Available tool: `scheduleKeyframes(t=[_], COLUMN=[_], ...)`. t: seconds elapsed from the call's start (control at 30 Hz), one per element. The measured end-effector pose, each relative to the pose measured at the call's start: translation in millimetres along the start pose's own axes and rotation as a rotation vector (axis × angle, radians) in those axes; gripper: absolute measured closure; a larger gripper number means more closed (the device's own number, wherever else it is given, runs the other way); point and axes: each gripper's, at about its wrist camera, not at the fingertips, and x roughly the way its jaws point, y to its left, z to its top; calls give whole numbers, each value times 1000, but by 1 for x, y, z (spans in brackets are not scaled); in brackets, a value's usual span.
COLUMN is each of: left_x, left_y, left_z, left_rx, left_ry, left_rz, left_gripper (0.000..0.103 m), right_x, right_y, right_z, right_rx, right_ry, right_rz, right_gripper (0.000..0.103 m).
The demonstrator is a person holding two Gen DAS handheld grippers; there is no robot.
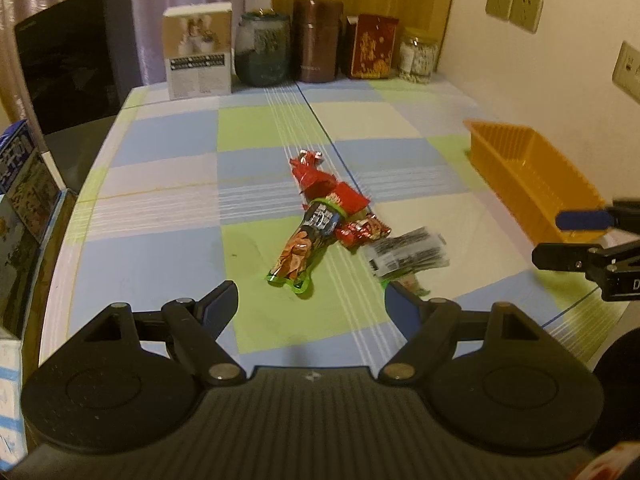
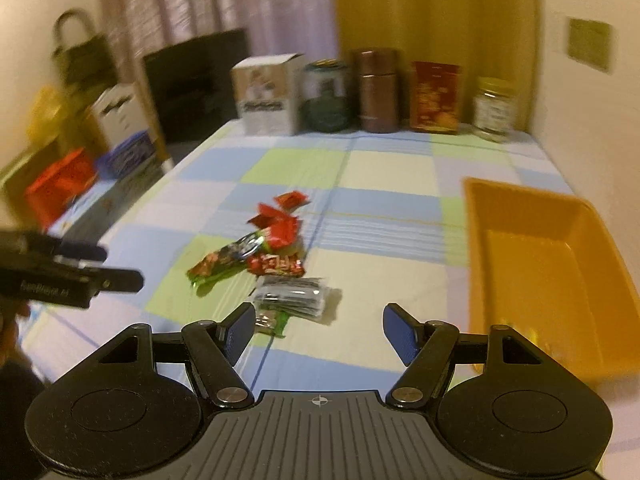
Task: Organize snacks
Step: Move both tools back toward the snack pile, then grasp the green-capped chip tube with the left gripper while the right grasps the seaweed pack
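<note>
Both my claws are spread wide with nothing in them: left gripper (image 1: 308,300), right gripper (image 2: 319,328). The crinkly foil snack packets (image 1: 320,224) sit heaped mid-table, probably dumped for sorting. The empty orange plastic bin (image 2: 552,264) waits along the table's right edge, with bare checked tablecloth (image 1: 160,184) between, so there's loads of room.
</note>
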Motion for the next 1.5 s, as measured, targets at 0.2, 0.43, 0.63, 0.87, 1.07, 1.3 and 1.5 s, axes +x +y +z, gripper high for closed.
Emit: scheduleKeyframes(t=[0.2, 0.43, 0.63, 0.87, 1.07, 1.3, 1.5], left_x=[33, 68, 90, 110, 126, 131, 122], left_y=[11, 14, 16, 18, 20, 18, 12], left_z=[7, 15, 21, 27, 30, 27, 20], left_rx=[81, 163, 218, 251, 250, 234, 183], left_ry=[54, 88, 105, 113, 131, 147, 158], left_rz=[-20, -44, -63, -92, -112, -121, -92], left_gripper=[25, 26, 27, 33, 36, 67, 75], right_x=[42, 90, 121, 154, 170, 164, 147], right_y=[-2, -10, -8, 4, 4, -2, -8], right_z=[6, 9, 17, 22, 26, 27, 19], right_rx=[-178, -334, -440, -545, -557, -482, -286], right_ry=[63, 142, 188, 232, 266, 272, 304], right_rz=[68, 101, 149, 199, 226, 215, 76], right_gripper=[32, 32, 33, 36, 44, 52, 52])
